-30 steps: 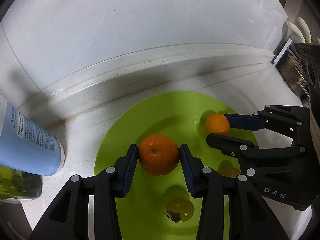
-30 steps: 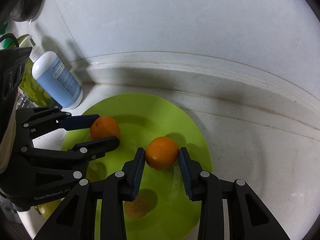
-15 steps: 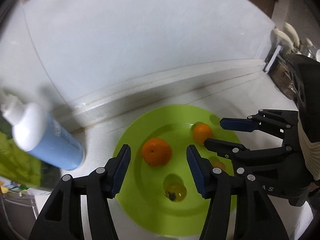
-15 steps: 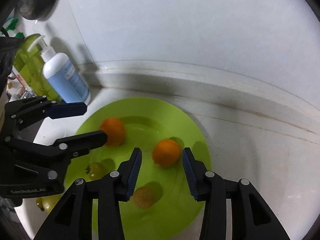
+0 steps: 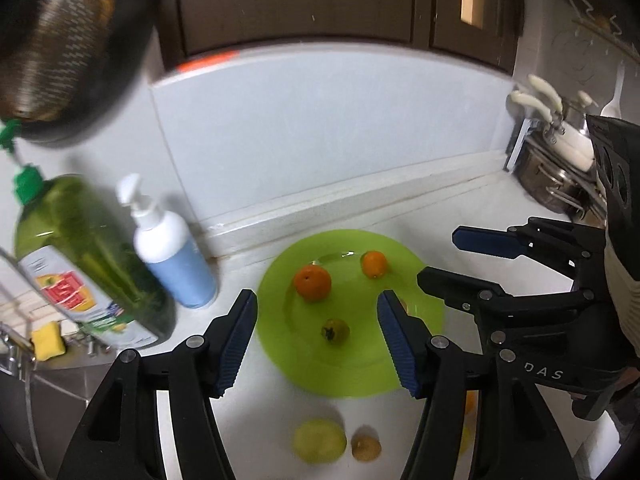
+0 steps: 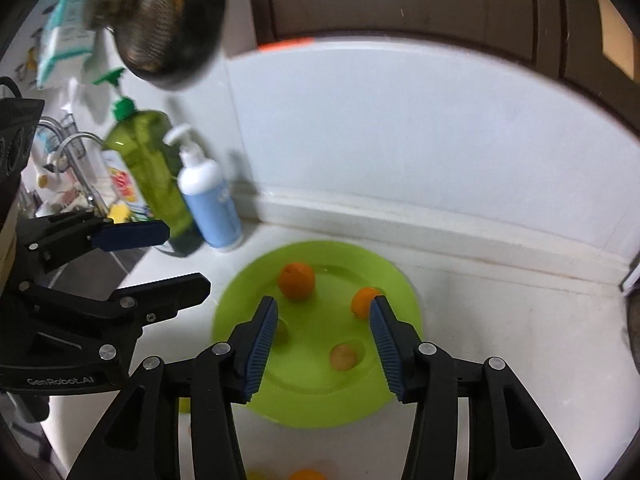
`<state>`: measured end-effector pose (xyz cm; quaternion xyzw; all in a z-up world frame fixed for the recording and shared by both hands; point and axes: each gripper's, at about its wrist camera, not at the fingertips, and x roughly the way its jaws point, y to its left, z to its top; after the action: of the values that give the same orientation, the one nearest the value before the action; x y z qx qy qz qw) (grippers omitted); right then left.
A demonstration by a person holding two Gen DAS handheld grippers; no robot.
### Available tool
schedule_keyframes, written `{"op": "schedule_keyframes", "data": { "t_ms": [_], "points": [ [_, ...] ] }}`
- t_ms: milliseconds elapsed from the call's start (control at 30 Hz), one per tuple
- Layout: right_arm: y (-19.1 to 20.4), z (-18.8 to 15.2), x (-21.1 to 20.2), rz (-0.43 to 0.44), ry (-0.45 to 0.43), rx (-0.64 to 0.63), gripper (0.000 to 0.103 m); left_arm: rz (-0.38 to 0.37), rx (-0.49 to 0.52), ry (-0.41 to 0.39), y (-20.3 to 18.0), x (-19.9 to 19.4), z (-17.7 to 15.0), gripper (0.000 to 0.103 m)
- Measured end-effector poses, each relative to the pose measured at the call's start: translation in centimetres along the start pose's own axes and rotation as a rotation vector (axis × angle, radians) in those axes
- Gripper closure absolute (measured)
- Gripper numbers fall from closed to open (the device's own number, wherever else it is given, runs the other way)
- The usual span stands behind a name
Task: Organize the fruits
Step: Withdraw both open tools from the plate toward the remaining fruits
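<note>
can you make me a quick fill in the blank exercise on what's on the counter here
1. The two oranges lie on a ____ plate.
2. The white pump bottle stands beside a taller ____ bottle.
3. Between the pads of the left gripper and the right gripper, whose jaws are opening, there is ____ held.
4. The yellow-green fruit near the bottom of the left wrist view lies ____ the plate.

Missing words: green; green; nothing; off

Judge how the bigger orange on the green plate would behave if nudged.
The bigger orange is round and sits free on the smooth green plate, so it would probably roll. The plate's raised rim may stop it. Its firm-looking peel suggests a stable grip.
</note>
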<state>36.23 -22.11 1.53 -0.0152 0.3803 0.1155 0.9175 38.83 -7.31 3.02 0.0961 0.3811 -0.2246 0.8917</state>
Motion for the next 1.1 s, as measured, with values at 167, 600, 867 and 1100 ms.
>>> {"op": "schedule_keyframes", "data": {
  "t_ms": [167, 600, 867, 1100],
  "points": [
    [1.9, -0.6, -2.8, 0.011, -0.049, -0.027, 0.054, 0.017, -0.018, -0.035, 0.3, -3.2, -1.2, 0.038],
    [7.5, -3.9, -5.8, 0.019, -0.084, -0.075, 0.049, 0.050, -0.102, -0.020, 2.2, -7.6, -7.7, 0.036],
    [9.4, -6.2, -6.0, 0.033, -0.056, -0.067, 0.049, 0.051, -0.151, 0.003, 3.2, -8.4, -11.4, 0.036],
    [10.9, -7.9, -5.6, 0.023, -0.033, -0.070, 0.049, 0.050, -0.172, 0.022, 4.0, -8.3, -13.3, 0.036]
  ]
}}
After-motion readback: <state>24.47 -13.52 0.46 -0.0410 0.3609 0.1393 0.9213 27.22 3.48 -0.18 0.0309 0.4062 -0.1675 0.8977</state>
